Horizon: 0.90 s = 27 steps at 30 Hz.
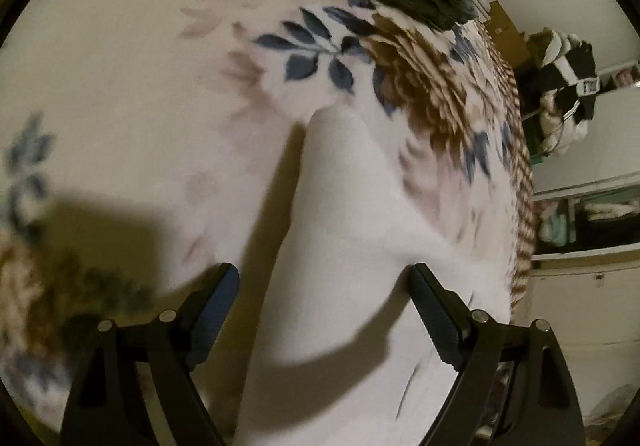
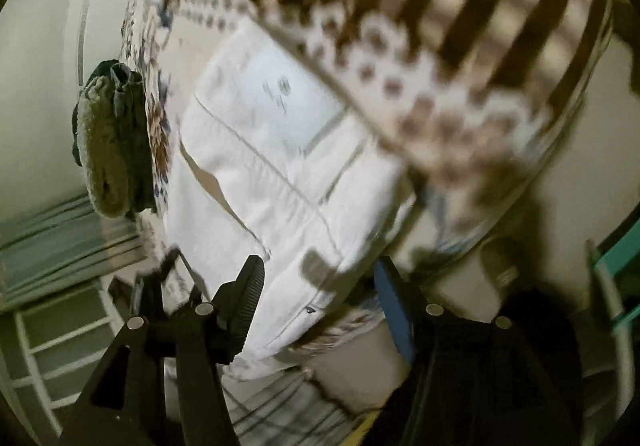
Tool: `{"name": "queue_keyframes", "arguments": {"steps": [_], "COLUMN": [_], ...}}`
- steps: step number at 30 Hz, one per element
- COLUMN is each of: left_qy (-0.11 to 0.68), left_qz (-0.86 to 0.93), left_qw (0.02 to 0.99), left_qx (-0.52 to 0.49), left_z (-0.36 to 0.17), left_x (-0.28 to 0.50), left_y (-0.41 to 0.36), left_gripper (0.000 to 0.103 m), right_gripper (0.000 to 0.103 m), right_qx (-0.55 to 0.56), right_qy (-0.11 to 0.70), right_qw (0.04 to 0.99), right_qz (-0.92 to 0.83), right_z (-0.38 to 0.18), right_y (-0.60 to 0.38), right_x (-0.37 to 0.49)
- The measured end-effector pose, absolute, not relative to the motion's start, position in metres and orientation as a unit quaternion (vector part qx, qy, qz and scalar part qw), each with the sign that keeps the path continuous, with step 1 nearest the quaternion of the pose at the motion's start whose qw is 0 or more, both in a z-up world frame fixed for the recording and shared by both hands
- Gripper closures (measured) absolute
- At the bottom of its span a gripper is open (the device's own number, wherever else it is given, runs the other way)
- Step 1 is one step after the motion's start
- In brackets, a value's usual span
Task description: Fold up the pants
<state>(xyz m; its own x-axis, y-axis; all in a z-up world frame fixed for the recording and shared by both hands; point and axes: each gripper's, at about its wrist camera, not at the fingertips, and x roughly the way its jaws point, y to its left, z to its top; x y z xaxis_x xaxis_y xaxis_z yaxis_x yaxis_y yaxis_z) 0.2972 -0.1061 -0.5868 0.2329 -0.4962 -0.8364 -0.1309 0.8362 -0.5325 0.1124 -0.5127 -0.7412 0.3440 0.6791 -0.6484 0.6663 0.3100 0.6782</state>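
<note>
The white pants (image 2: 272, 165) lie on the floral bedspread (image 1: 140, 85), waist end toward the right tongs (image 2: 316, 298), one leg (image 1: 360, 226) running forward between the fingers of the left tongs (image 1: 324, 286).

Risks, as judged from this position:
- Both views are blurred, so contact between fingers and cloth cannot be confirmed. Closing early could catch only the top layer, and the fold would come out uneven.
- The bedspread is soft and lies directly beneath. A deep bite could pinch it together with the pants and drag it along.
- The waist end lies near the bed edge. A careless pull could slide the pants off.
- A dark green and olive fleecy garment pile (image 2: 108, 149) sits near the far end of the bed, apart from the pants but possibly within reach of a long fold.

Tongs:
- Left: spread wide, straddling the leg, holding nothing.
- Right: spread wide over the waistband corner, nothing gripped. Whether either finger touches the cloth cannot be told.
</note>
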Motion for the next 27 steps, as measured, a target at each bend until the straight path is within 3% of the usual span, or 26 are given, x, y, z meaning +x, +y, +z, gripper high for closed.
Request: {"name": "queue_keyframes", "arguments": {"steps": [3, 5, 7, 12, 20, 22, 27], "left_qy": [0.605, 0.584, 0.577, 0.571, 0.574, 0.575, 0.578], "left_qz": [-0.141, -0.156, -0.163, -0.161, -0.164, -0.166, -0.176], "left_qw": [0.737, 0.751, 0.755, 0.752, 0.751, 0.749, 0.744], "left_qx": [-0.266, -0.265, -0.266, -0.288, -0.282, -0.283, -0.285], "left_z": [-0.596, -0.59, -0.589, -0.593, -0.595, -0.597, -0.597], "left_x": [0.312, 0.311, 0.307, 0.301, 0.304, 0.305, 0.304], "left_y": [-0.109, -0.109, -0.103, -0.09, -0.09, -0.09, -0.086], "left_gripper": [0.019, 0.061, 0.066, 0.07, 0.07, 0.07, 0.069], "right_gripper": [0.037, 0.037, 0.033, 0.033, 0.028, 0.072, 0.076], "right_qx": [0.61, 0.626, 0.639, 0.672, 0.635, 0.607, 0.593], "right_qy": [0.561, 0.547, 0.528, 0.492, 0.503, 0.506, 0.501], "right_qw": [0.56, 0.556, 0.558, 0.552, 0.584, 0.612, 0.629], "right_qz": [0.011, 0.014, 0.017, 0.04, 0.051, 0.047, 0.05], "right_z": [-0.764, -0.771, -0.772, -0.771, -0.766, -0.749, -0.731], "right_y": [-0.491, -0.485, -0.48, -0.475, -0.453, -0.448, -0.449], "right_x": [0.114, 0.113, 0.111, 0.113, 0.146, 0.156, 0.15]}}
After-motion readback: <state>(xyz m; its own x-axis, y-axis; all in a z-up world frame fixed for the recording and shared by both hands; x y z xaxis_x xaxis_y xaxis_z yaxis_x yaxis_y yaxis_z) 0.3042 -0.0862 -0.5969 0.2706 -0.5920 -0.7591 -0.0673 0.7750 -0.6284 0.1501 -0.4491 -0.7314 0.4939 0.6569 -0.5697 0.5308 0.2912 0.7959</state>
